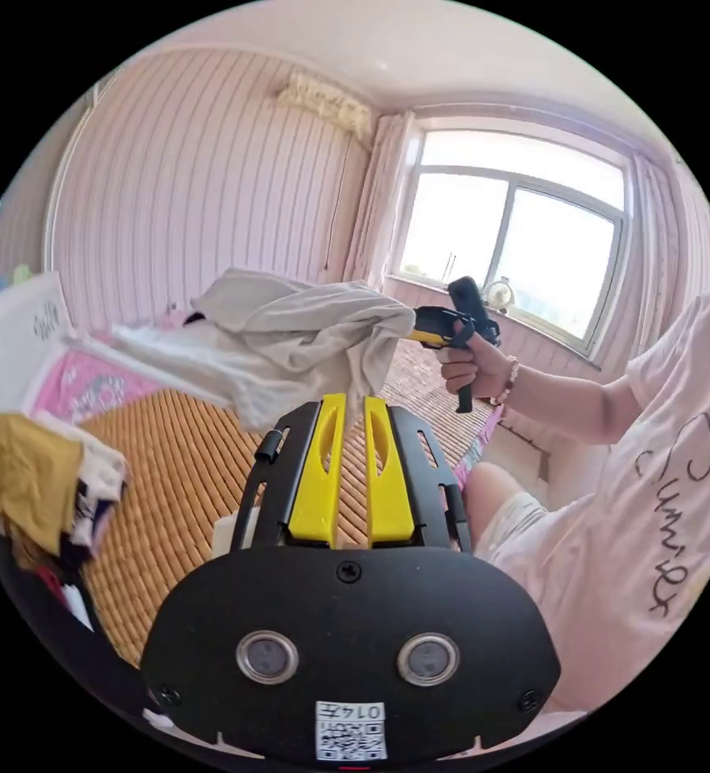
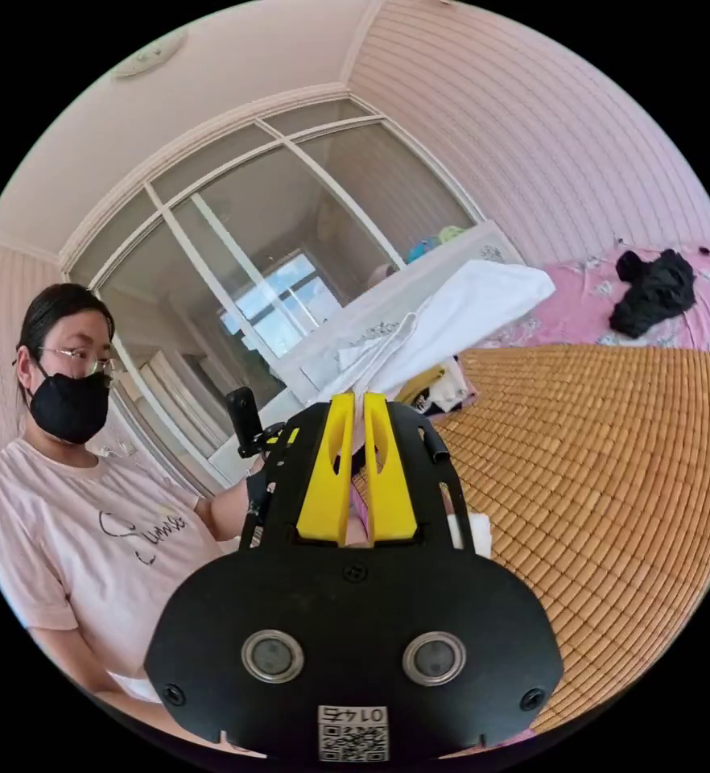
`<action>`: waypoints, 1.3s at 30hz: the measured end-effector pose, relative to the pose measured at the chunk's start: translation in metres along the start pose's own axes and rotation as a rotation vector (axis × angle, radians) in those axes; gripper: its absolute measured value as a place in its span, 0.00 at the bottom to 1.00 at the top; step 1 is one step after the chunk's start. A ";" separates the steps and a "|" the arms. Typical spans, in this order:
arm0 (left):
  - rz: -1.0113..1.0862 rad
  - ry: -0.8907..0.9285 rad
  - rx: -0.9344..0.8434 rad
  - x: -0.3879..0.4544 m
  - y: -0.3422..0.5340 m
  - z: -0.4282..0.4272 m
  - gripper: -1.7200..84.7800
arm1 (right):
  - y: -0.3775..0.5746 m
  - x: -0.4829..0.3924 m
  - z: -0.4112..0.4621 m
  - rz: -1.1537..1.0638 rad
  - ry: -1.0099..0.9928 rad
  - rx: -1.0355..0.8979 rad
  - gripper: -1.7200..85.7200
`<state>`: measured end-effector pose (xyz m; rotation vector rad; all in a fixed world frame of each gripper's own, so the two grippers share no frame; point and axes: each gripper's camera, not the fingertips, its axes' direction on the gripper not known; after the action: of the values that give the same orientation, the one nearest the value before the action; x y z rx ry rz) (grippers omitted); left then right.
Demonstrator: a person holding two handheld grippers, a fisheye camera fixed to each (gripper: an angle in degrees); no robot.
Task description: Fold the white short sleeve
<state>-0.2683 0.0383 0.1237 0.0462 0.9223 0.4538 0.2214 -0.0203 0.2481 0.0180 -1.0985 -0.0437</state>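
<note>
Above the mat, both tools grip white shirt — black garment in right gripper view.

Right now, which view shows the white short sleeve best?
The left gripper view: the white short sleeve hangs bunched in the air, stretched between both tools. The right gripper view shows one taut strip running away from its tool.

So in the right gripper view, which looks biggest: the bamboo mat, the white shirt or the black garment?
As they look in that view, largest first:
1. bamboo mat
2. white shirt, held up off the mat nearer the camera, so it may look larger than it is
3. black garment, lying farther off on the pink bedding
</note>
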 end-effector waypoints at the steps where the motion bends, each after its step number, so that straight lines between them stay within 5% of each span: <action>1: -0.101 0.041 -0.109 -0.013 0.026 0.039 0.07 | 0.022 0.020 -0.005 0.070 0.047 -0.017 0.04; 5: -0.240 0.026 -0.284 -0.035 0.071 0.090 0.07 | 0.119 0.080 -0.035 0.349 0.303 -0.135 0.07; 13: -0.153 -0.264 -0.460 -0.060 0.025 0.158 0.09 | 0.099 0.067 -0.018 0.198 0.645 -0.294 0.13; 18: -0.181 -0.269 -0.526 -0.079 -0.011 0.214 0.13 | 0.083 0.087 0.010 0.189 0.795 -0.325 0.17; 25: -0.092 -0.435 -0.587 -0.072 -0.029 0.243 0.12 | 0.083 0.124 0.003 0.358 0.709 -0.266 0.10; 31: -0.111 -0.340 -0.591 -0.068 -0.029 0.231 0.12 | 0.101 0.087 -0.059 0.283 0.636 -0.143 0.04; 39: 0.001 -0.399 -0.633 -0.041 -0.031 0.206 0.03 | 0.141 0.069 -0.176 0.420 0.275 0.256 0.03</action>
<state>-0.1181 0.0254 0.2736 -0.4260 0.3591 0.6909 0.4131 0.1165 0.2341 0.0221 -0.8094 0.4645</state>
